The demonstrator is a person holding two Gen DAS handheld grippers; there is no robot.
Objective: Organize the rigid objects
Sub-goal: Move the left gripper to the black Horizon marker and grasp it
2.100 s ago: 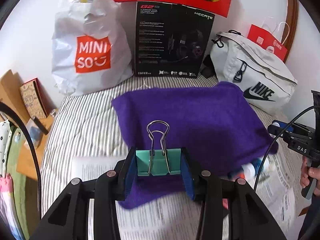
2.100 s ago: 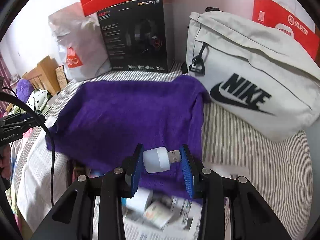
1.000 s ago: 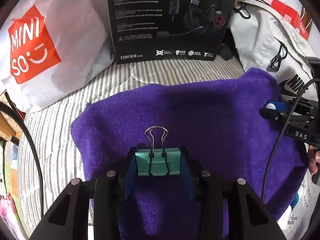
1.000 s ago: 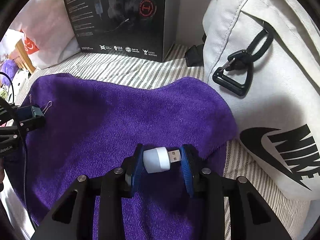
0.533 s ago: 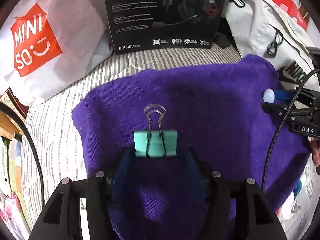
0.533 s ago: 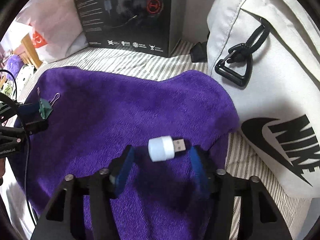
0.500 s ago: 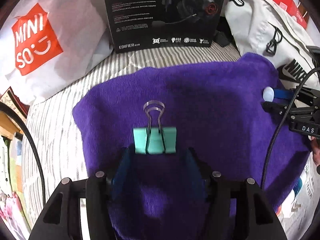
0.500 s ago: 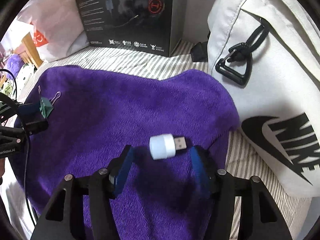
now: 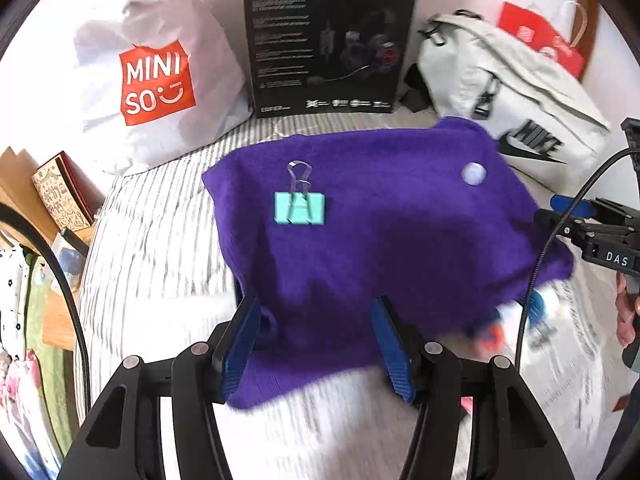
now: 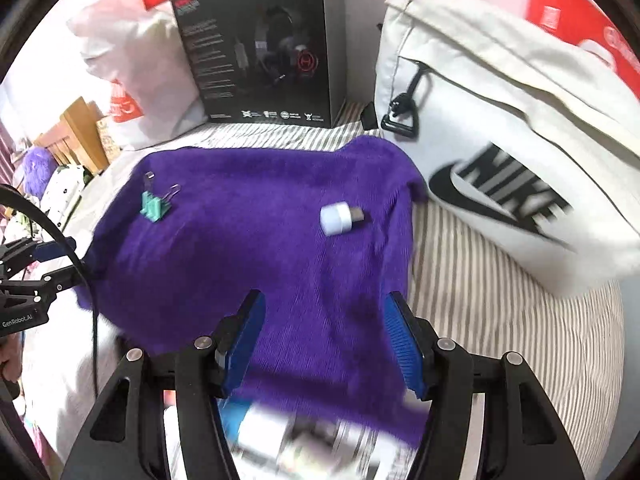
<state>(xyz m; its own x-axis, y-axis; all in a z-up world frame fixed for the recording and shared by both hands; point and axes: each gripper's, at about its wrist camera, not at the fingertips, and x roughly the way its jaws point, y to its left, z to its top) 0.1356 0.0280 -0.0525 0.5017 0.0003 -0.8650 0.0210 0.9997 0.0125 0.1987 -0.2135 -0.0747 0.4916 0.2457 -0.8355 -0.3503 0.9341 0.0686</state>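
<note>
A teal binder clip [image 9: 299,208] lies on the purple towel [image 9: 392,240], near its far left corner; it also shows in the right wrist view [image 10: 154,206]. A small white USB light [image 10: 340,218] lies on the towel [image 10: 256,248] toward its right side, and shows as a white dot in the left wrist view [image 9: 473,173]. My left gripper [image 9: 316,340] is open and empty, drawn back above the towel's near edge. My right gripper [image 10: 324,340] is open and empty, also drawn back from the towel.
A black headset box [image 9: 326,36], a white Miniso bag [image 9: 156,64] and a white Nike bag [image 10: 500,128] stand at the back on the striped bedding [image 10: 500,320]. Newspaper with small bottles [image 9: 540,320] lies at the towel's near right edge. Wooden furniture [image 9: 44,200] stands left.
Both grippers have opened and let go: the binder clip and the USB light now lie on the towel. Both grippers have pulled back and up from them.
</note>
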